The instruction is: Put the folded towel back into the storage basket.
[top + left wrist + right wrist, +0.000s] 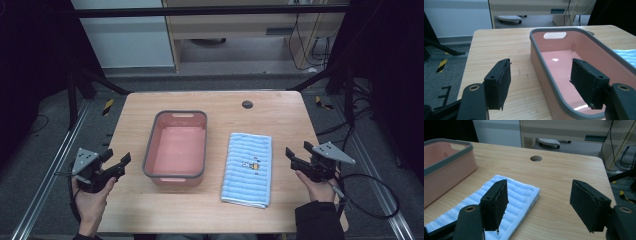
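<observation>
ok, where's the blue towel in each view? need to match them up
High view: the blue towel lies right of centre, beside the pink tub.
Left gripper view: a strip of it at the right edge, beyond the tub's rim.
Right gripper view: lower left, partly behind the near jaw.
Shared landmark: the pink tub, seen in all three.

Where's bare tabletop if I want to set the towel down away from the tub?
Bare wood lies left of the pink tub, along the far edge around the cable hole, and in front of the tub. Tightest is the strip between the tub and the blue towel. The tub itself is empty.
</observation>
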A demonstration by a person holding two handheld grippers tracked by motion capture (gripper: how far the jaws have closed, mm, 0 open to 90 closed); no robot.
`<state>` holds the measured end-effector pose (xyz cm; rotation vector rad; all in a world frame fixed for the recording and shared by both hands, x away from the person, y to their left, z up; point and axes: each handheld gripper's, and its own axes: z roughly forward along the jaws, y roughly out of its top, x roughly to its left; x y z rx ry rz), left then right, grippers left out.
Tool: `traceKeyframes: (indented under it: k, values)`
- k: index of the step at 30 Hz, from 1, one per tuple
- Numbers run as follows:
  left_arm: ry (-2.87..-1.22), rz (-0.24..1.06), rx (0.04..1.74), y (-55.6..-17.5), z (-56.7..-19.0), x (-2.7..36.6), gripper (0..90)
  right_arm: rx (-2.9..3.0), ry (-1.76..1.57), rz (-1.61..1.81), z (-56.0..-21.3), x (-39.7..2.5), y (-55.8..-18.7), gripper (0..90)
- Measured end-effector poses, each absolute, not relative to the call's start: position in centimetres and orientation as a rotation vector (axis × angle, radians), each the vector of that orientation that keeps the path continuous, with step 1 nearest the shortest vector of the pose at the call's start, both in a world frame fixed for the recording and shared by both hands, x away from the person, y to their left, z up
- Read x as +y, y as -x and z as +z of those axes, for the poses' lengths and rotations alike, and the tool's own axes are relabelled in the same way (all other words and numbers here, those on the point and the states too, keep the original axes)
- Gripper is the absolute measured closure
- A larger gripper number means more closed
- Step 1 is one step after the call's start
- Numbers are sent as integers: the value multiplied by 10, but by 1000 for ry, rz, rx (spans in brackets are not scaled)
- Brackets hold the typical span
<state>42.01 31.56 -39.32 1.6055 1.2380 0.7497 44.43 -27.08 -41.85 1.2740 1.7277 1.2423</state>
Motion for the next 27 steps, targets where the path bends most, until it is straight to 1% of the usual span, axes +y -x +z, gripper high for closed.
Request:
traceKeyframes:
  k: [9,20,27]
  values:
    - [-1634,742,1177,-422,-388,293,305,1723,-1275,1252,-409,-274,-444,342]
    - [-1651,724,1139,-427,-384,272,303,1741,-1253,1264,-402,-268,-450,332]
    - [-1649,703,1102,-430,-378,250,303,1737,-1229,1281,-391,-264,-452,311]
